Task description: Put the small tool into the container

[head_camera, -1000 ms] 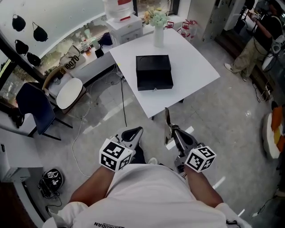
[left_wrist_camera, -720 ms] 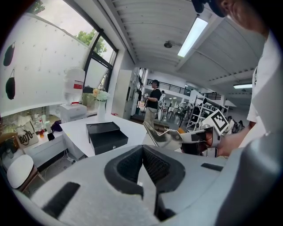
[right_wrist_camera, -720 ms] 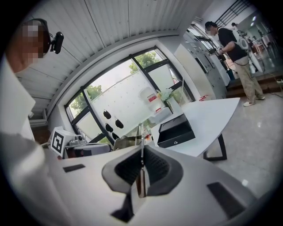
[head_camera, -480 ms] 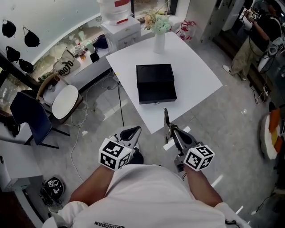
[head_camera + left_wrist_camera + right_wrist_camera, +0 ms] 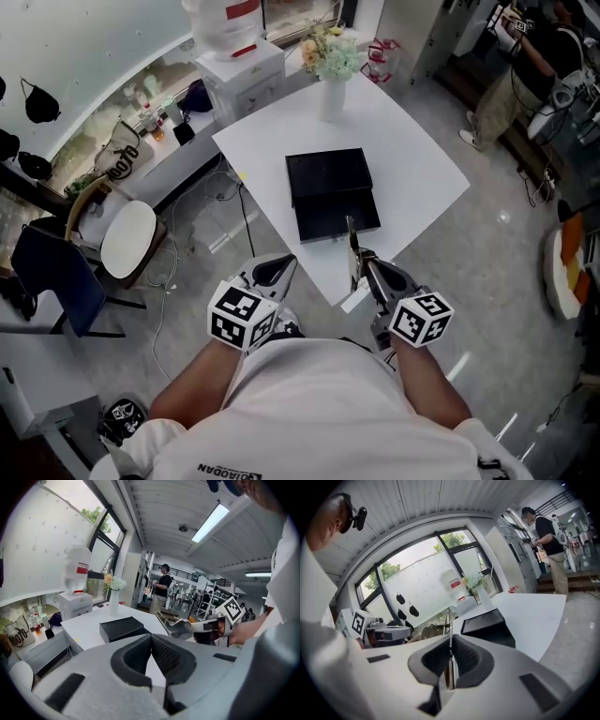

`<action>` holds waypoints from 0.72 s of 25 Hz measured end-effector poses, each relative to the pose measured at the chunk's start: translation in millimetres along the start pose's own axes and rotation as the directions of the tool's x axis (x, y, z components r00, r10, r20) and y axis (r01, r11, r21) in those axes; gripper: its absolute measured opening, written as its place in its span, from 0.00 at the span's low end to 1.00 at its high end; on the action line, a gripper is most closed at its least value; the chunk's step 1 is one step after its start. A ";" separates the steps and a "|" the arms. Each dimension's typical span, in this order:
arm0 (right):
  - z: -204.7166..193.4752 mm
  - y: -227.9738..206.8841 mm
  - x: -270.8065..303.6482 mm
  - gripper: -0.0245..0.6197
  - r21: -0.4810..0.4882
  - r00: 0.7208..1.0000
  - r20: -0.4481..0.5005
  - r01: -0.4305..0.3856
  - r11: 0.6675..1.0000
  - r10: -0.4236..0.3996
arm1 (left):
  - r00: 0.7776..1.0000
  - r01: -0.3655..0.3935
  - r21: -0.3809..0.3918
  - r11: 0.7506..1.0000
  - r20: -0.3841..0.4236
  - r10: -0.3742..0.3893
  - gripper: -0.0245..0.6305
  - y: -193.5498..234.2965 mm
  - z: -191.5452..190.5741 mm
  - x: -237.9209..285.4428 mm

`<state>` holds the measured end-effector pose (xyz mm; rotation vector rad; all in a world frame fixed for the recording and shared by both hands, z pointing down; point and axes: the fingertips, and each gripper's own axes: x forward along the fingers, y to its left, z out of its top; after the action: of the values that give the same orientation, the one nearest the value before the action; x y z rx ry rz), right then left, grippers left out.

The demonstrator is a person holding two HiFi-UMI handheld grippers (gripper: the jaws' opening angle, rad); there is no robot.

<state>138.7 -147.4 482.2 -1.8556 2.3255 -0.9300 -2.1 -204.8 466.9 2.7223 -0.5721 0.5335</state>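
A black box-shaped container point(image 5: 333, 192) lies on the white table point(image 5: 267, 141); it also shows in the left gripper view point(image 5: 123, 628) and the right gripper view point(image 5: 487, 623). My right gripper point(image 5: 362, 267) is shut on the small tool point(image 5: 352, 239), a thin flat metal blade that sticks out past the jaws point(image 5: 449, 630) toward the table's near corner. The left gripper view catches that tool point(image 5: 166, 623) from the side. My left gripper point(image 5: 277, 270) is beside it over the floor, jaws closed tip to tip point(image 5: 151, 641) with nothing between them.
A white vase of flowers point(image 5: 331, 89) stands at the table's far edge. A white cabinet with a water dispenser point(image 5: 239, 56) is behind the table. A round-seat chair point(image 5: 127, 239) and cables are at the left. A person point(image 5: 511, 84) stands at the far right.
Both grippers have advanced toward the table; the table and black container have come nearer, and the tool's tip now overlaps the table's near corner in the head view.
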 end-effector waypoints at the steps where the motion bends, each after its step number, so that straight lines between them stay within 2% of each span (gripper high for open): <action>1: 0.4 -0.6 5.2 0.05 0.002 1.000 -0.001 0.008 1.000 -0.008 | 1.000 0.008 -0.001 1.000 -0.008 -0.008 0.05 5.8 -0.6 1.7; 7: 2.4 -9.4 23.5 0.05 -0.001 0.998 -0.010 0.065 0.998 -0.065 | 0.998 0.060 0.012 0.998 -0.035 -0.060 0.05 25.0 -1.0 11.3; 13: 9.0 -15.3 38.6 0.05 -0.023 0.998 -0.034 0.057 0.998 -0.058 | 0.998 0.051 -0.004 0.999 -0.030 -0.051 0.05 38.4 4.8 20.3; 18: 21.0 -23.4 49.6 0.05 -0.037 0.999 -0.048 0.024 0.999 -0.026 | 1.000 0.014 -0.028 1.000 -0.021 -0.015 0.05 43.7 10.2 28.8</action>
<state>152.7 -203.5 492.4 -1.9007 2.3679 -0.9519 6.4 -256.0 479.3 2.6895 -0.5501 0.5465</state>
